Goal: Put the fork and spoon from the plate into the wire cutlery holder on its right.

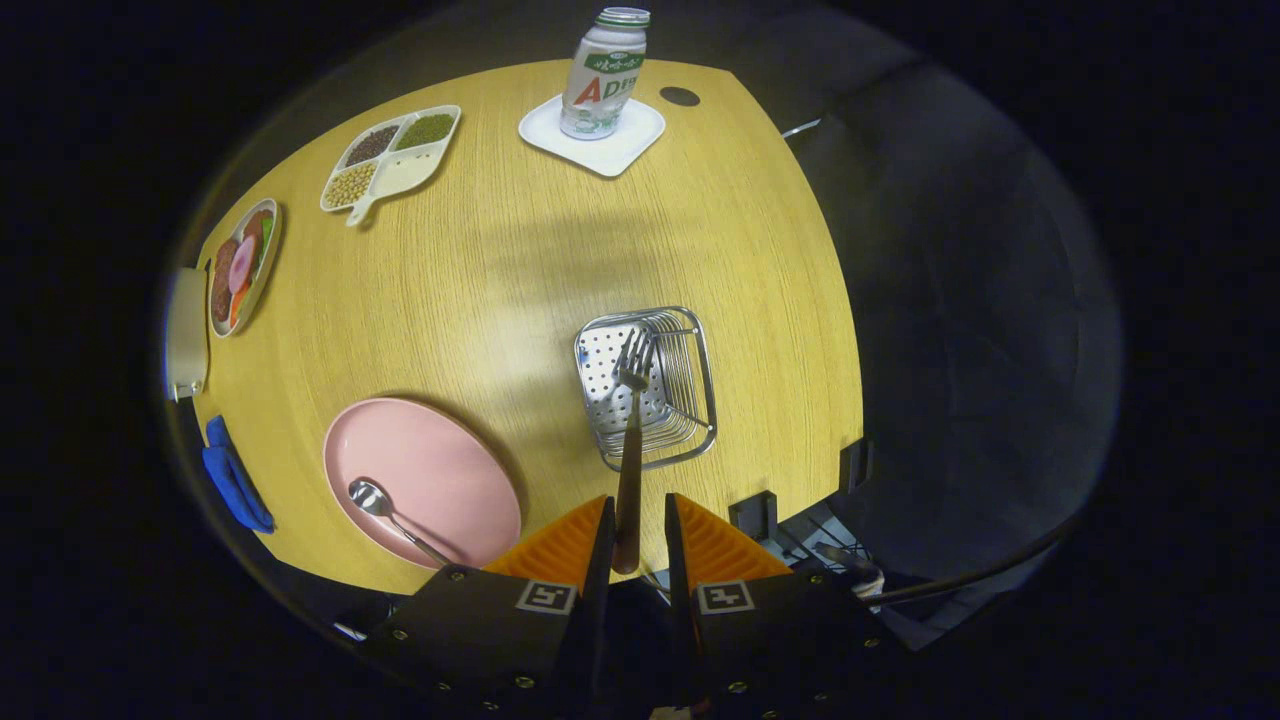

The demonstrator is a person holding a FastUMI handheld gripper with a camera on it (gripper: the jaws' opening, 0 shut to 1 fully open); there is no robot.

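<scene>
My gripper (638, 535) is shut on the brown handle of the fork (630, 440), which sits between the fingers close against the left one. The fork points away from me, and its steel tines hang over the perforated floor of the wire cutlery holder (700, 400), just beyond the fingertips. To the left of the holder lies the pink plate (440, 460). The spoon (385, 510) rests on the plate's near side, with its bowl toward the plate's left rim.
On the wooden table (520, 260), a white bottle (603, 75) stands on a white square coaster (592, 135) at the far side. A divided dish of beans (392, 158) and a plate of food (243, 265) lie far left. A blue object (233, 478) sits at the table's left edge.
</scene>
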